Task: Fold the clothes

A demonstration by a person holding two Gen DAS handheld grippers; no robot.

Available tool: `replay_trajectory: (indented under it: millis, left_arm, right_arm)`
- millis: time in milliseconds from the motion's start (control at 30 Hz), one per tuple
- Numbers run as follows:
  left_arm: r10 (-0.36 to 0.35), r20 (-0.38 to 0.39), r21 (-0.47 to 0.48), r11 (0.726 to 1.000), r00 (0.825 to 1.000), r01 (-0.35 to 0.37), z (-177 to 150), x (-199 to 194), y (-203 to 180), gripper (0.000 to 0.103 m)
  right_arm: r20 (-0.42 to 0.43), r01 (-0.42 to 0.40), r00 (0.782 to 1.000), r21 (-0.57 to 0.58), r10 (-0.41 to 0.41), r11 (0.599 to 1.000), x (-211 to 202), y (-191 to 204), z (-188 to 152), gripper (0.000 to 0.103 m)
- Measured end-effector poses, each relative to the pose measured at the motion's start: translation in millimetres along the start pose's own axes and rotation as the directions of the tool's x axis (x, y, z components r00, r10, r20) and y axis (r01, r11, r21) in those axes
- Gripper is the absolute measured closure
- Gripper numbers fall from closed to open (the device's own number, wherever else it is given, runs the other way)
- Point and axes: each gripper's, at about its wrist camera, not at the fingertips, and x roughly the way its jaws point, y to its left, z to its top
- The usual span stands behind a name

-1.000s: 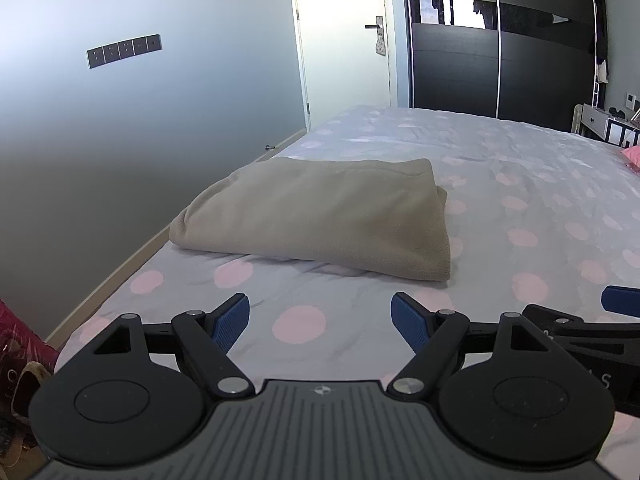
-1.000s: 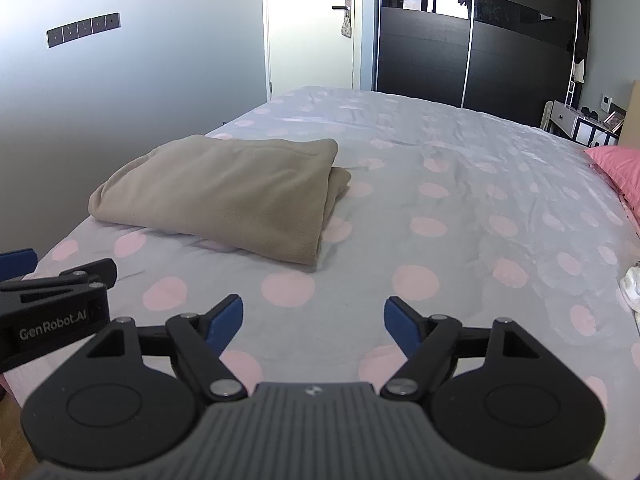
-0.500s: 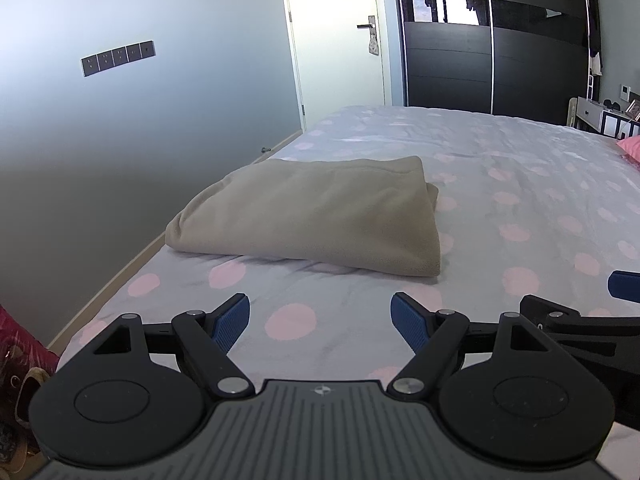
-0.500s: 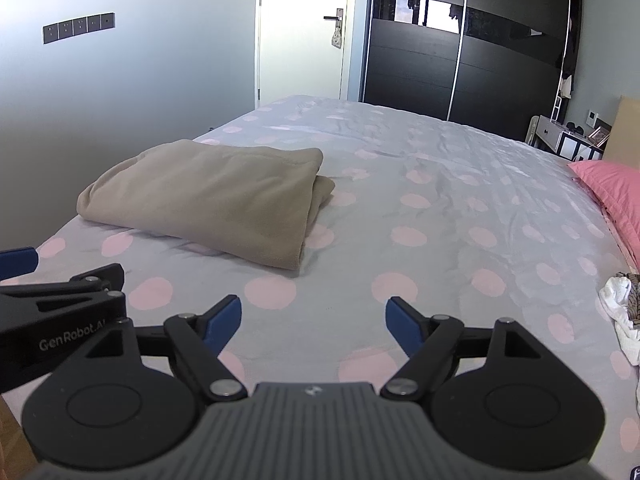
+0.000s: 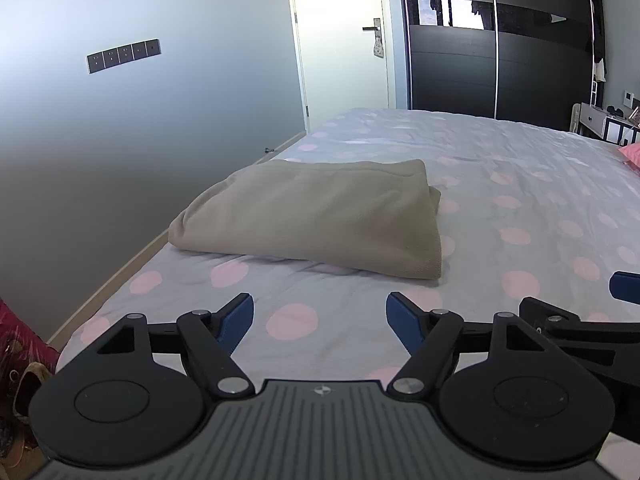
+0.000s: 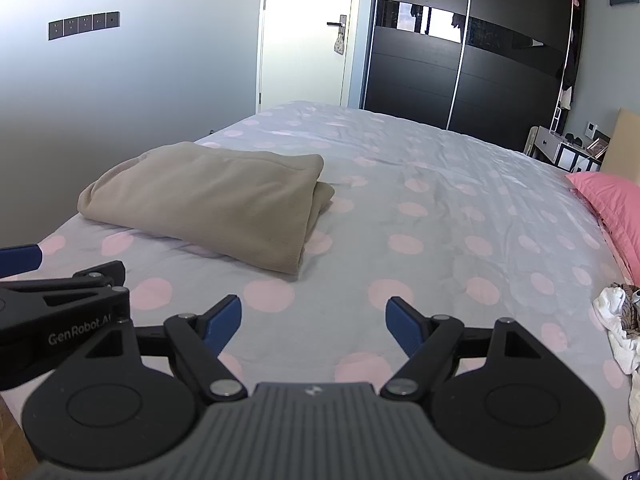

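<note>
On a wide bed with a pale grey sheet dotted with pink circles [image 6: 440, 208] lies a beige, soft fleece garment folded into a thick rectangle [image 5: 316, 216], near the bed's left edge and foot. Its layers are stacked fairly squarely, with one lower layer poking out at the far right corner. It looks as though this piece is finished.

Both tools hover low over the sheet, short of the fold and not touching it. The left gripper [image 5: 320, 316], black with blue pads, has its fingers spread apart and empty. The right gripper [image 6: 314, 318], built the same, is likewise spread and holds nothing. The two sit side by side, each visible at the edge of the other's view.

At the right edge of the bed, a crumpled white and patterned heap of cloth [image 6: 618, 328] probably waits as the next item to fold.

A pink pillow [image 6: 608, 204] rests at the right. Beyond the bed stand a cream door [image 6: 304, 36] and a dark sliding wardrobe [image 6: 460, 60]. A row of dark wall switches [image 5: 124, 55] sits on the grey wall at left.
</note>
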Motion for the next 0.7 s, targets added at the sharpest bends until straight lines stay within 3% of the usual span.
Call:
replay_trajectory:
  millis: [700]
  left_arm:
    - [0.017, 0.005, -0.009, 1.0, 1.0, -0.017, 0.8, -0.9, 4.4, 0.031]
  right_arm:
    - [0.002, 0.004, 1.0, -0.004, -0.004, 1.0, 0.1, 2.0, -0.9, 0.022]
